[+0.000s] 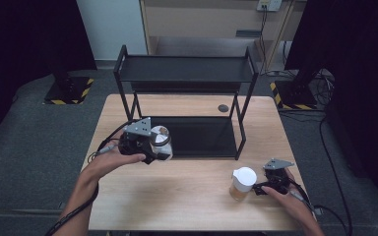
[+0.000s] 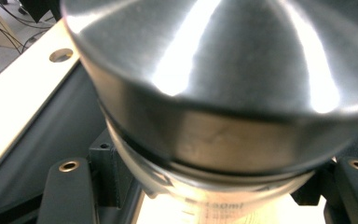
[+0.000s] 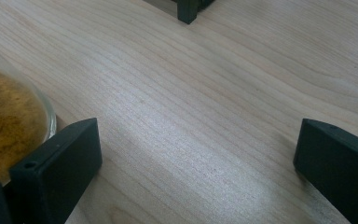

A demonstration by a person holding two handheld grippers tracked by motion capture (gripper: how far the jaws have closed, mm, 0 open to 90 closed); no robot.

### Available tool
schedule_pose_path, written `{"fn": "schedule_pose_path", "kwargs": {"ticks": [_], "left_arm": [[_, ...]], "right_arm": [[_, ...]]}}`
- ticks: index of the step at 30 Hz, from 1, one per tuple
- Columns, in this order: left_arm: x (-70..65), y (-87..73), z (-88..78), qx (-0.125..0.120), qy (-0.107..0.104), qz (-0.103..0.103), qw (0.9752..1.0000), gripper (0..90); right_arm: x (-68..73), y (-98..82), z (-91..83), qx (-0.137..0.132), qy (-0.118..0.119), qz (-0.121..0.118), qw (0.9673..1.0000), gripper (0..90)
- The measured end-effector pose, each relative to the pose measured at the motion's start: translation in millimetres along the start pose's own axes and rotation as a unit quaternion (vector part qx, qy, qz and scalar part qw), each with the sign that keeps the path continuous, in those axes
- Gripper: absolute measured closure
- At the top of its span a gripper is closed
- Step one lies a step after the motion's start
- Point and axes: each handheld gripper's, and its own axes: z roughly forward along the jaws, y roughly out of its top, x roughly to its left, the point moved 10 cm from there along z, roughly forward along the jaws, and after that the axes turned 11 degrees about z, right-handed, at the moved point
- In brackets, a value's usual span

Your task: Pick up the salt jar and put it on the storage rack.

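My left claw (image 1: 158, 147) is clamped on the steel-lidded jar (image 1: 160, 138), held above the worktop (image 1: 187, 196) just near the rack's lower shelf (image 1: 202, 135). The glass could slip, or clip the rack. My right claw (image 1: 258, 189) rests apart beside the white-lidded jar (image 1: 242, 183).

Light wooden table (image 1: 187, 191) under me. A black two-tier metal rack (image 1: 187, 69) stands on its far half. A white-lidded jar (image 1: 241, 183) of amber contents stands near the front right.
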Motion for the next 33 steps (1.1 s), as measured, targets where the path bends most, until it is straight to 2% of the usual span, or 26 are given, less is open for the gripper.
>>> {"fn": "schedule_pose_path", "kwargs": {"ticks": [5,10,17,26,33], "left_arm": [[8.6,12.2,-7.1,0.001,0.003,0.006,1.0000,29.8],[16.1,24.9,-13.6,-0.009,0.002,0.009,0.9999,29.8],[29.3,44.7,-23.6,-0.007,0.002,0.014,0.9999,29.8],[39.9,75.5,-39.5,-0.005,0.002,0.032,0.9995,29.8],[50.1,94.1,-53.6,0.000,0.004,0.028,0.9996,29.8]], "right_arm": [[0.0,0.0,0.0,0.000,0.000,0.000,1.0000,1.7],[0.0,0.0,0.0,0.000,0.000,0.000,1.0000,1.7],[-0.1,0.0,0.0,0.000,0.000,0.000,1.0000,1.7],[0.0,0.0,0.0,0.000,0.000,0.000,1.0000,1.7],[-0.2,0.0,0.1,0.000,0.000,-0.001,1.0000,1.8]]}}
